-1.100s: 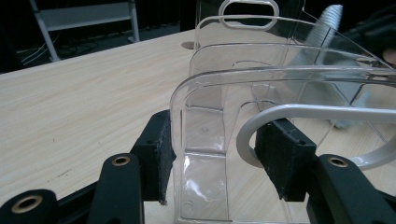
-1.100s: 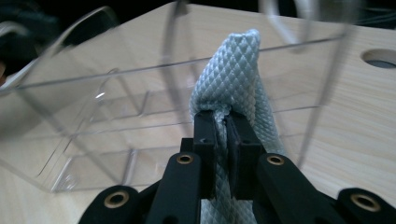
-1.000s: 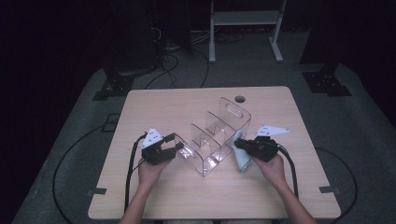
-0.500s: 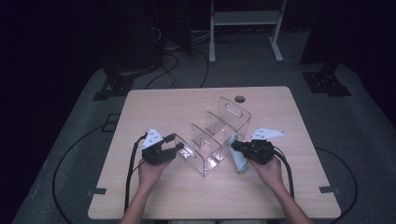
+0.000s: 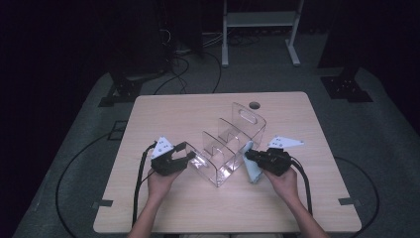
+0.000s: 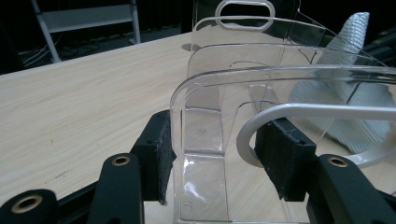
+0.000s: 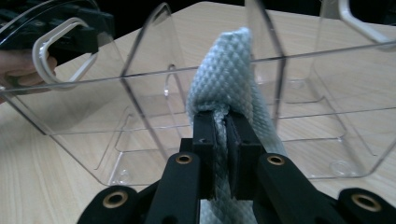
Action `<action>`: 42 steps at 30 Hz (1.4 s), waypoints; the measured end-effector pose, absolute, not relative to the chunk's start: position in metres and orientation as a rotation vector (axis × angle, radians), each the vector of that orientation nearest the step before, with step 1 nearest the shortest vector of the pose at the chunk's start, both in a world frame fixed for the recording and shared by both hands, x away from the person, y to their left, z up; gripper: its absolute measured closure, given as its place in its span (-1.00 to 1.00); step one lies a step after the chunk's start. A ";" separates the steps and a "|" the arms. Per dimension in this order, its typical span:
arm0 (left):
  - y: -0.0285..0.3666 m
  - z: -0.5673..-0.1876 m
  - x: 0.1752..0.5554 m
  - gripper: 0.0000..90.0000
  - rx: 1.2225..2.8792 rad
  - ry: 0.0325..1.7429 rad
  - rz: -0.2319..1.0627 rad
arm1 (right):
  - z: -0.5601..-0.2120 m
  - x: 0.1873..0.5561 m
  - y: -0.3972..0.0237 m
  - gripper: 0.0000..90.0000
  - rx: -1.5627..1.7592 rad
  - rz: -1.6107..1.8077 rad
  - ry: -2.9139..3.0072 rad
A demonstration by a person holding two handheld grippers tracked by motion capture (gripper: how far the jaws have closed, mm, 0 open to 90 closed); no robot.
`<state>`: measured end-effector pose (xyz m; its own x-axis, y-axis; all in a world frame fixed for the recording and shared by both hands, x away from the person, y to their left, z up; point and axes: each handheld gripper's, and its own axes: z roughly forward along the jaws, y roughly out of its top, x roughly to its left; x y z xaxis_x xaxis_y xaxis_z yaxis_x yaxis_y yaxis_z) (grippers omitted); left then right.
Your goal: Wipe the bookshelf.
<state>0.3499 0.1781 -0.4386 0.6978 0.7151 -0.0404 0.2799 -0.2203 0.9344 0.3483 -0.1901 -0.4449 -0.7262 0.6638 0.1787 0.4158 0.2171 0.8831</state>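
Observation:
A clear plastic organizer with several dividers and handle cutouts at both ends stands on the wooden table. My left gripper is shut on the organizer's near-left end wall, one pad outside and the other inside by the cutout rim. My right gripper is shut on a pale blue woven cloth. In the right gripper view the cloth rises from between the jaws against the organizer's long side wall. Through the clear walls the cloth shows in the left gripper view.
A small round hole sits near the table's far edge. Cables run over the grey floor on both sides. A metal stand frame and black stand bases lie beyond the table.
My right gripper has shifted slightly with the cloth, staying at the organizer's side. The left gripper and the organizer have kept still.

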 end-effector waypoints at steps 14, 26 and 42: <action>0.179 -0.439 0.349 0.04 1.789 0.794 0.487 | -0.441 0.326 -0.161 0.85 0.904 1.514 2.357; 0.179 -0.439 0.349 0.04 1.795 0.794 0.496 | -0.441 0.312 -0.143 0.86 0.846 1.523 2.400; 0.181 -0.439 0.349 0.04 1.794 0.801 0.489 | -0.436 0.287 -0.110 0.88 0.688 1.492 2.456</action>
